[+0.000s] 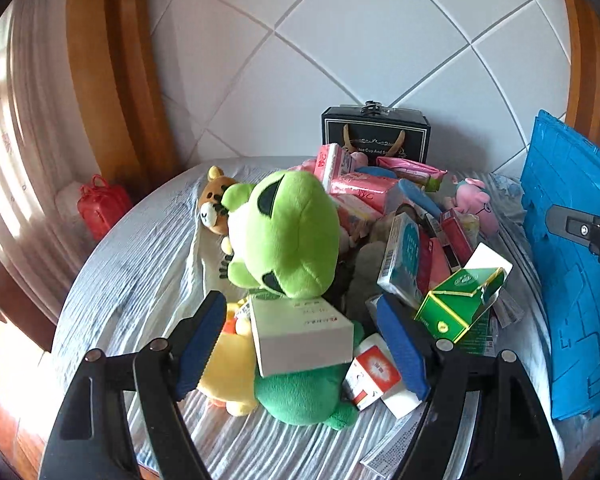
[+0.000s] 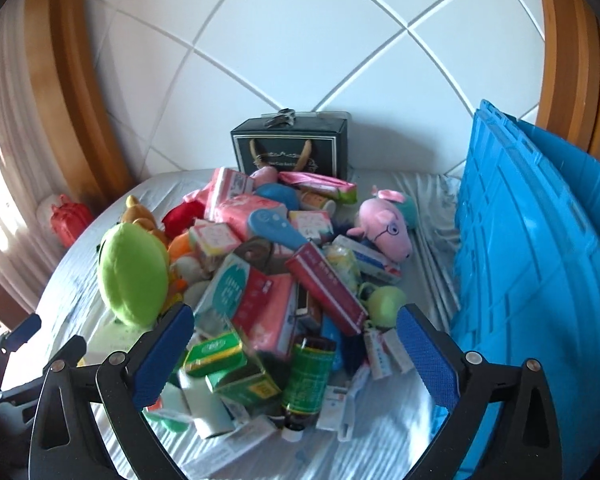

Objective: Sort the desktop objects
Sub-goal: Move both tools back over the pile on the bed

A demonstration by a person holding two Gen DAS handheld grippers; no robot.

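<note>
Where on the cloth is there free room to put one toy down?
The striped cloth is bare left of the green frog plush, toward the table edge. A narrow strip stays free between the pink pig plush and the blue crate. The middle pile is crowded.

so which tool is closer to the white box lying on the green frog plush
Left. The left tool stands open with the white box between its fingers, not gripped. The right tool, also open, sits off to the box's right, over the green boxes.
</note>
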